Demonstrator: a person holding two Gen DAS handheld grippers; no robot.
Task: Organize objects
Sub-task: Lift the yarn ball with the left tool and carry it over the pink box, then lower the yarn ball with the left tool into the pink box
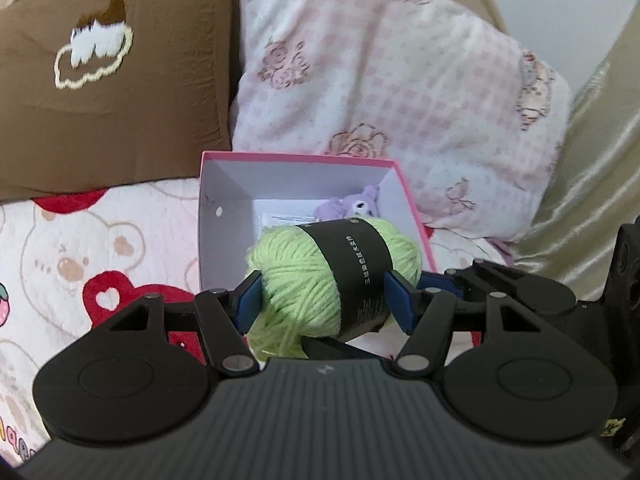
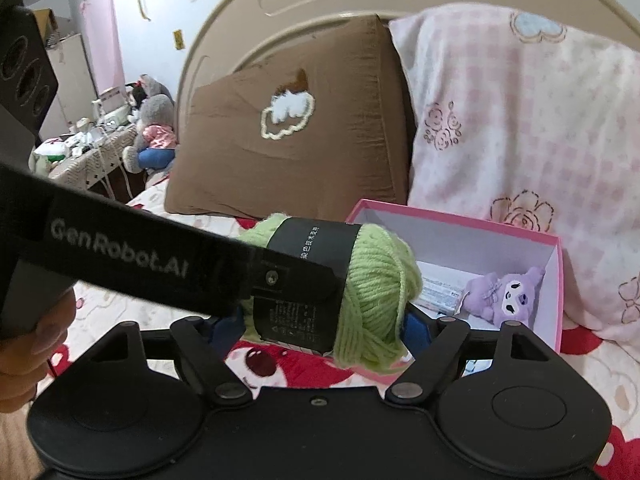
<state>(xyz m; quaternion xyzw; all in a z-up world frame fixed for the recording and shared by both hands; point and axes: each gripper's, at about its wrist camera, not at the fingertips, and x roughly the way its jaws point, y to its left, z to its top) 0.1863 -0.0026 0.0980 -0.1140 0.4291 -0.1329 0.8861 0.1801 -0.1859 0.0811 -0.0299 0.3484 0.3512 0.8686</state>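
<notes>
Left wrist view: shows the left claw (image 1: 326,300) closed on a light green ball of wool yarn (image 1: 296,280) wrapped in a black paper band (image 1: 352,268). Presses one blue pad (image 1: 250,300) into the bare wool and the other against the band. Holds the ball clear of the bed, in front of an open pink cardboard box with a white inside (image 1: 228,188). Cannot tell from here whether the ball hangs over the opening or just short of the near wall. Reveals a small purple plush toy (image 1: 360,204) lying in the far right corner of the box, beside some flat white packets. Places the box on a white bed sheet printed with bears and red hearts (image 1: 80,260), with a brown pillow bearing a stitched cloud (image 1: 120,120) and a pink checked pillow with rose prints (image 1: 400,80) propped behind it. Right wrist view: looks past the right claw (image 2: 320,320) at the same ball, with the left tool's black arm crossing in front from the left and a hand (image 2: 24,360) around its handle. Sets the ball between the right claw's fingers, just left of the box; cannot tell whether those pads press the wool or stand just off it. Shows a beige headboard (image 2: 320,0) above the pillows.
</notes>
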